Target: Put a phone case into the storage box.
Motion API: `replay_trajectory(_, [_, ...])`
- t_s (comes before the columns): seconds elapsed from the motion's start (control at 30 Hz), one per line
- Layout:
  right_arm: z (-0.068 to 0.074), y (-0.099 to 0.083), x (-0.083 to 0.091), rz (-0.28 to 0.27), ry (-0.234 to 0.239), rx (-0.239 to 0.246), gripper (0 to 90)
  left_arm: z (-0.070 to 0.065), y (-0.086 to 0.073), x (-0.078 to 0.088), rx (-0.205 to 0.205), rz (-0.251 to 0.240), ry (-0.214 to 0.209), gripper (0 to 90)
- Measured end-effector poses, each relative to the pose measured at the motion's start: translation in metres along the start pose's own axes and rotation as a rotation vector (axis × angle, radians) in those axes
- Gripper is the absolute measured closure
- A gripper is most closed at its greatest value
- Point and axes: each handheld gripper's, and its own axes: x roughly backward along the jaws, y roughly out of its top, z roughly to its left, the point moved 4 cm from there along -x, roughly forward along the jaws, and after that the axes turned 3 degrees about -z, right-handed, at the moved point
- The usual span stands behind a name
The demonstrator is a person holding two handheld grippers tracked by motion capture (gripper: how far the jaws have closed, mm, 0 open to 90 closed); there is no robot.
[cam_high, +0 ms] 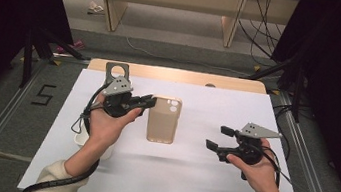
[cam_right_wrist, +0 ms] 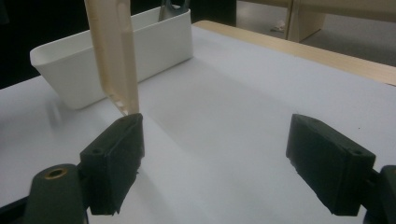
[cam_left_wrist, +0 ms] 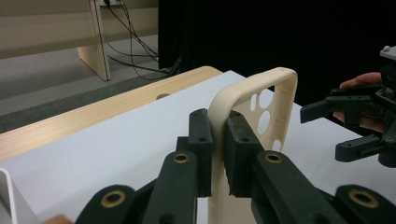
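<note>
**Phone case pinched on one rim, second claw waiting open**

Nearest you, your right gripper (cam_high: 217, 137) hangs over the white table (cam_high: 187, 179) with its jaws spread wide and nothing between them. Your left gripper (cam_high: 150, 101) is clamped on the side rim of the one beige phone case (cam_high: 163, 120), lifted clear of the table between the two grippers. Judge it light, thin and bendy, so it may twist; take the opposite long rim, not the camera cutouts. Farther back in the right gripper view stands one white bin (cam_right_wrist: 84, 65).
</note>
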Motion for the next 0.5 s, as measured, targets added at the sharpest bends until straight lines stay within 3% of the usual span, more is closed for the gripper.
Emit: replay_trajectory(0.5, [-0.0014, -0.0026, 0.004, 0.001, -0.011, -0.013, 20.0, 0.0069, 0.0094, 0.0088, -0.008, 0.001, -0.004, 81.9])
